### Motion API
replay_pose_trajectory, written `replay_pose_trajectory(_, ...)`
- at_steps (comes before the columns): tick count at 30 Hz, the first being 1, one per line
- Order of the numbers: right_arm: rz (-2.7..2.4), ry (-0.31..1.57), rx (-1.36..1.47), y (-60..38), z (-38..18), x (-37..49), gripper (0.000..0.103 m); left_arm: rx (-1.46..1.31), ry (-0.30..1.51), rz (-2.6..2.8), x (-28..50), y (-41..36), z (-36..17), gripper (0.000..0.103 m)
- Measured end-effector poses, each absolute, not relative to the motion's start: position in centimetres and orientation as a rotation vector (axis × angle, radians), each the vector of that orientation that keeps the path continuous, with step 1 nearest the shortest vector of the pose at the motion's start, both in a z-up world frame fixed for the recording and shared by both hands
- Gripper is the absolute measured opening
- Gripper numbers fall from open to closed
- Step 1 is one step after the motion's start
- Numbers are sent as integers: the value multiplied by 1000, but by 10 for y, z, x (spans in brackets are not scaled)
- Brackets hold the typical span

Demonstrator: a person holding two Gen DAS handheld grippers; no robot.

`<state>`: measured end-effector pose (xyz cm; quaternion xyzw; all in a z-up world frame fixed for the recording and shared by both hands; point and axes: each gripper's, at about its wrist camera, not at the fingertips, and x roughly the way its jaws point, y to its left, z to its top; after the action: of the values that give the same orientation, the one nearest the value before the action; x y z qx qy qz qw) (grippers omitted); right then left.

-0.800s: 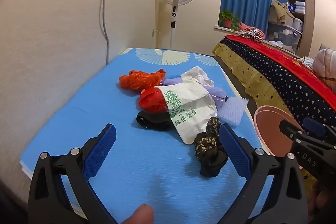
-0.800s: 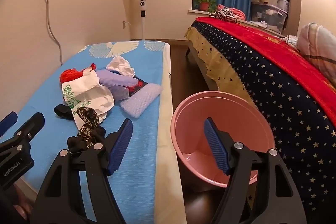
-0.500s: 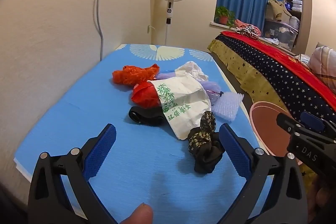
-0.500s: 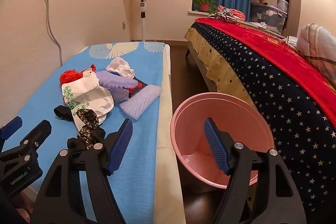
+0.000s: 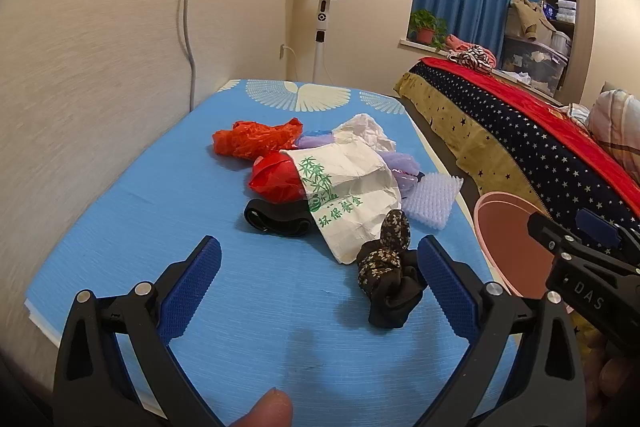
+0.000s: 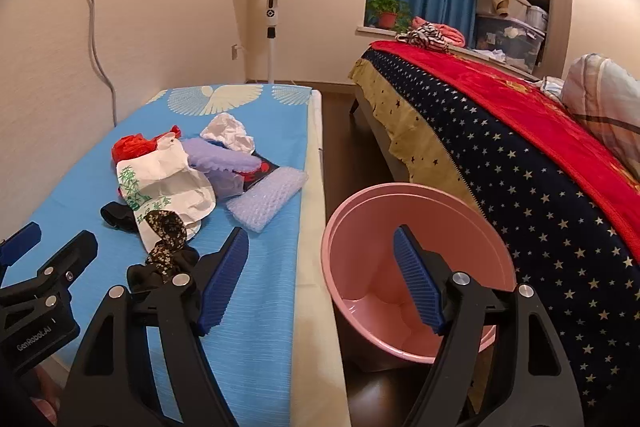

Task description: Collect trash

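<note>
Trash (image 5: 340,183) lies heaped mid-tabletop (image 5: 132,227): red bags, a white paper bag, purple foam, a black band. A dark floral cloth (image 5: 386,267) sits nearest, just inside the right finger of the left gripper (image 5: 318,275), whose jaws are spread wide and empty. The right gripper (image 6: 320,267), jaws also released, hangs between the tabletop's edge and the pink basin (image 6: 416,203) on the floor.

Two red bags (image 5: 256,142) (one basin (image 6: 416,267))

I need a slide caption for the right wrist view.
Open right gripper above pink basin, trash pile on blue mat beside it.
</note>
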<state>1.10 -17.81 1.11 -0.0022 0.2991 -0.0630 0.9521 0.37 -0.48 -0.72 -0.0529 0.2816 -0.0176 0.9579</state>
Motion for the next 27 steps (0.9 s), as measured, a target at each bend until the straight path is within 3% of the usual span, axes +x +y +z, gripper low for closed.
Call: replay_pose_trajectory(27,-110,606,-5,-175,13,11,74,-105,578,-33,2,-5,-9,95)
